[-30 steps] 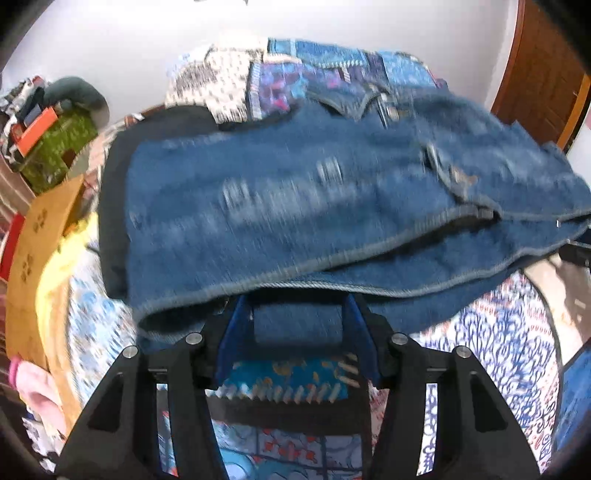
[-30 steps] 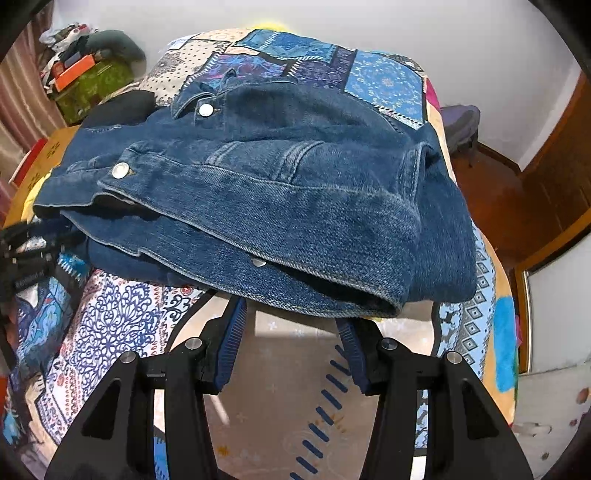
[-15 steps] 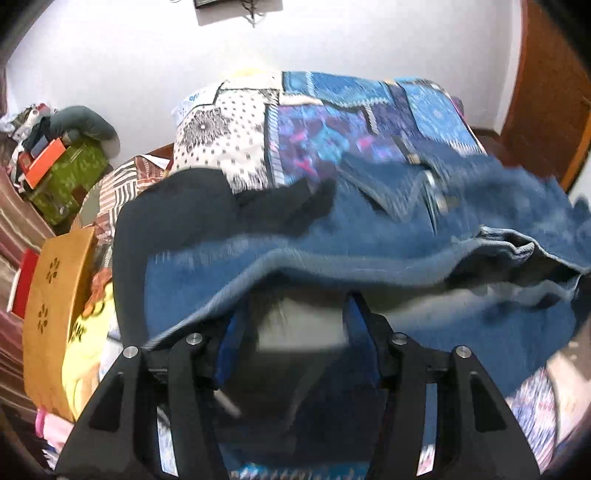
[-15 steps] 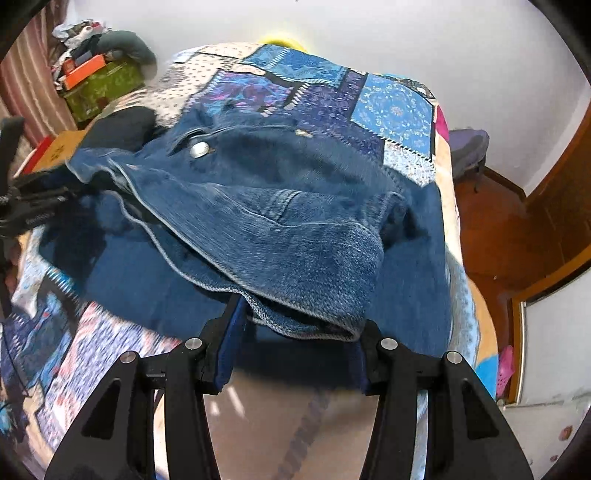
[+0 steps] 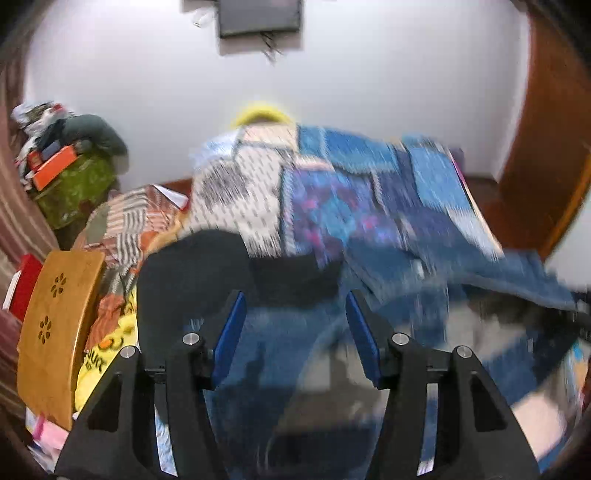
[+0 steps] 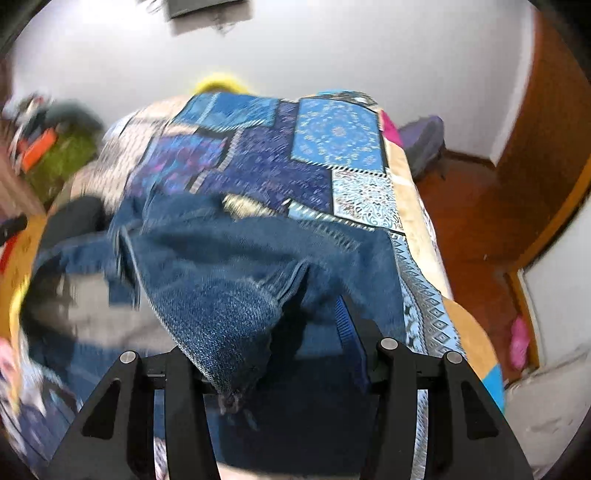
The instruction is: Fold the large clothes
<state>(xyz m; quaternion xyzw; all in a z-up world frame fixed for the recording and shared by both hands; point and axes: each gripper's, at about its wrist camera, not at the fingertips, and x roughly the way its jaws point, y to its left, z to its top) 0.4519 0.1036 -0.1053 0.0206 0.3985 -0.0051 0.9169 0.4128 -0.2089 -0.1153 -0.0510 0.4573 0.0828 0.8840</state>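
A blue denim jacket (image 5: 480, 269) lies bunched on the patchwork quilt (image 5: 332, 192) of a bed, blurred by motion. My left gripper (image 5: 294, 299) is open; its blue pads stand apart, and denim lies below and beyond them with no visible pinch. In the right wrist view a raised fold of the denim jacket (image 6: 229, 266) drapes over the left finger of my right gripper (image 6: 280, 310) and hides that pad. The right pad is bare, so this gripper is open too. A black garment (image 5: 192, 273) lies under the jacket's left side.
A wooden chair back (image 5: 59, 314) and a pile with a green bag (image 5: 74, 184) stand left of the bed. The white wall with a dark screen (image 5: 258, 14) is ahead, and a brown door (image 5: 546, 147) is at the right. Wooden floor (image 6: 480, 221) runs along the bed's right edge.
Both grippers have risen and tipped upward. The jacket's near edge has lifted off the quilt and rolled toward the far side of the bed. More wall is in view.
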